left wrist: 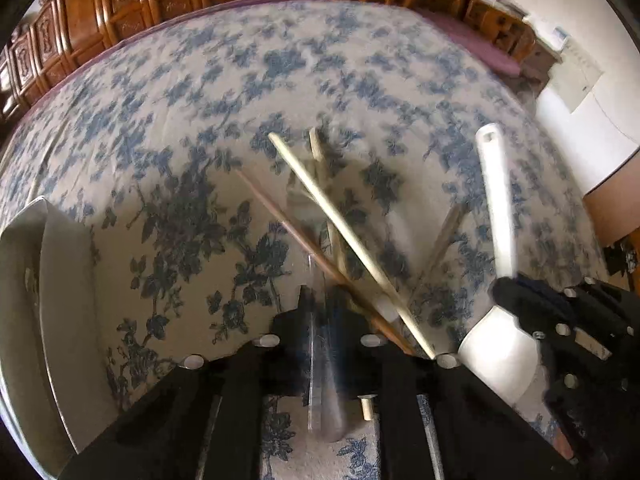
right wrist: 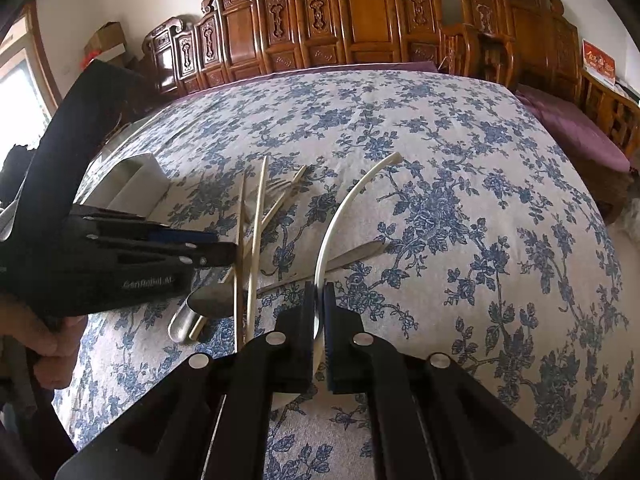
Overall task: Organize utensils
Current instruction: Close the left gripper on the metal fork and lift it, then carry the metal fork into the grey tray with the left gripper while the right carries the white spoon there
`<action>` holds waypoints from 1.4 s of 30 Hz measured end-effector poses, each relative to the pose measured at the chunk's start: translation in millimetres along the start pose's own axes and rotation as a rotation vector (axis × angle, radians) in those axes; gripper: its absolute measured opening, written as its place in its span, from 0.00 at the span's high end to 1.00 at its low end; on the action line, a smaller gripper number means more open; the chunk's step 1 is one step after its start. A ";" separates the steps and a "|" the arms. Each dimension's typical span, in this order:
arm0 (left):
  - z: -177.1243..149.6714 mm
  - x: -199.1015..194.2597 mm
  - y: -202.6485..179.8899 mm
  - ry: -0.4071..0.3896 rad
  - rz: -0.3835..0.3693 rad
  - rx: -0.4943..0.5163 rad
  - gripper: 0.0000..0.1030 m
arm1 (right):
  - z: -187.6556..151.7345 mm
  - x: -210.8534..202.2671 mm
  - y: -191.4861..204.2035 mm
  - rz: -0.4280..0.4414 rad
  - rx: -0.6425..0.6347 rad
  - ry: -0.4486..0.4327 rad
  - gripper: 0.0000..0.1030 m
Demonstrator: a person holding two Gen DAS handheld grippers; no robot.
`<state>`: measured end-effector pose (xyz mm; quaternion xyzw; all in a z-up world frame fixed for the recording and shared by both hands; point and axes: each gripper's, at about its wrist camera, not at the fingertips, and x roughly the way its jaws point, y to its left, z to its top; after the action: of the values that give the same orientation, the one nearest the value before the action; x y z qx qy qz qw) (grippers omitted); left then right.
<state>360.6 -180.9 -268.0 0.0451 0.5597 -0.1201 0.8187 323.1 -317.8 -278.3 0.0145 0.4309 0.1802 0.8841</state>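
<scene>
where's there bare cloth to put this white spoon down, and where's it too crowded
Bare floral tablecloth lies open right of the white spoon held by the right gripper, and beyond it toward the carved wooden screen. Crowded: the chopsticks, fork and metal spoon pile at the left gripper, beside the white container.

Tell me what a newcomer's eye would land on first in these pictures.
The blue-flowered cloth fills both views, backed by carved wooden screens. At centre-left lies a tangle of chopsticks, with a fork and spoon among them. The right tool is shut on a white ladle; the left tool reaches into the pile.
</scene>
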 end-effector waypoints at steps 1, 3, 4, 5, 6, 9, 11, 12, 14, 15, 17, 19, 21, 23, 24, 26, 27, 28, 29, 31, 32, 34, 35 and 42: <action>0.3 0.2 0.3 0.001 0.003 0.007 0.93 | -0.2 -0.4 0.0 0.000 -0.001 -0.001 0.95; 0.0 -1.3 1.0 -0.002 0.028 0.022 0.93 | 0.0 -0.3 1.0 0.000 -0.003 -0.001 0.95; 0.6 -3.8 2.5 -0.012 0.040 0.026 0.94 | -0.3 -0.6 1.0 0.001 -0.003 -0.002 0.95; 1.6 -5.6 4.7 -0.016 0.043 0.023 0.94 | -0.3 -0.6 1.5 0.002 -0.004 -0.003 0.95; 3.4 -8.1 7.3 -0.021 0.052 0.022 0.94 | -0.4 -0.3 2.0 0.003 -0.004 -0.002 0.95; 8.4 -18.3 12.3 -0.052 0.081 0.027 0.94 | -0.6 -0.7 2.5 0.005 -0.006 -0.002 0.95; 12.9 -28.4 14.1 -0.078 0.096 0.035 0.94 | -0.9 -0.2 2.7 0.004 -0.005 -0.001 0.95; 15.4 -33.7 14.7 -0.087 0.098 0.038 0.94 | -0.7 -0.4 2.2 0.005 -0.005 -0.001 0.95; 20.9 -45.8 16.0 -0.112 0.104 0.042 0.94 | -0.8 -1.1 2.9 0.004 -0.005 -0.001 0.95; 24.1 -49.5 16.3 -0.120 0.108 0.044 0.94 | -0.7 -1.0 2.6 0.005 -0.006 0.000 0.95; 30.5 -57.3 16.4 -0.139 0.122 0.051 0.93 | -0.7 -0.8 3.3 0.004 -0.010 0.001 0.95; 39.0 -64.0 16.8 -0.154 0.126 0.049 0.93 | -0.9 -0.7 2.7 0.001 -0.009 0.003 0.95; 46.2 -73.5 17.7 -0.177 0.132 0.047 0.93 | -1.0 -0.9 1.5 -0.001 -0.007 0.003 0.95; 54.5 -82.4 19.5 -0.198 0.137 0.043 0.93 | -1.1 -1.0 -0.1 -0.004 -0.001 0.003 0.95; 57.4 -85.8 20.4 -0.206 0.140 0.042 0.93 | -0.9 -1.3 -0.5 -0.004 0.001 0.001 0.95; 63.0 -92.5 21.2 -0.216 0.142 0.044 0.93 | -0.8 -1.4 -1.1 -0.003 0.002 -0.001 0.95; 64.1 -95.3 21.3 -0.220 0.143 0.048 0.93 | -0.7 -1.4 -1.4 -0.002 0.002 -0.002 0.95; 64.5 -98.4 21.8 -0.226 0.143 0.049 0.93 | -0.6 -2.3 -1.5 0.001 0.002 -0.006 0.95; 63.6 -99.8 22.7 -0.227 0.142 0.048 0.93 | -0.4 -3.1 -2.1 0.002 0.004 -0.010 0.95; 60.0 -102.0 24.8 -0.227 0.133 0.043 0.93 | 1.1 -6.5 -3.3 0.004 0.011 -0.021 0.96; 57.6 -103.2 25.9 -0.226 0.128 0.042 0.93 | 2.6 -9.9 -2.8 0.003 0.011 -0.031 0.96; 51.7 -105.6 28.0 -0.225 0.119 0.041 0.93 | 5.1 -15.3 -1.4 0.007 0.013 -0.043 0.96; 47.0 -108.1 29.6 -0.227 0.115 0.042 0.93 | 6.2 -18.4 0.7 0.011 0.012 -0.049 0.96; 25.2 -125.2 39.8 -0.241 0.098 0.055 0.93 | 17.8 -38.9 24.1 -0.006 -0.056 -0.090 0.96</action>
<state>350.1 -129.3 -145.1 0.0801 0.4506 -0.0999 0.8835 307.4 -305.9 -233.3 -0.0033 0.3857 0.1885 0.9032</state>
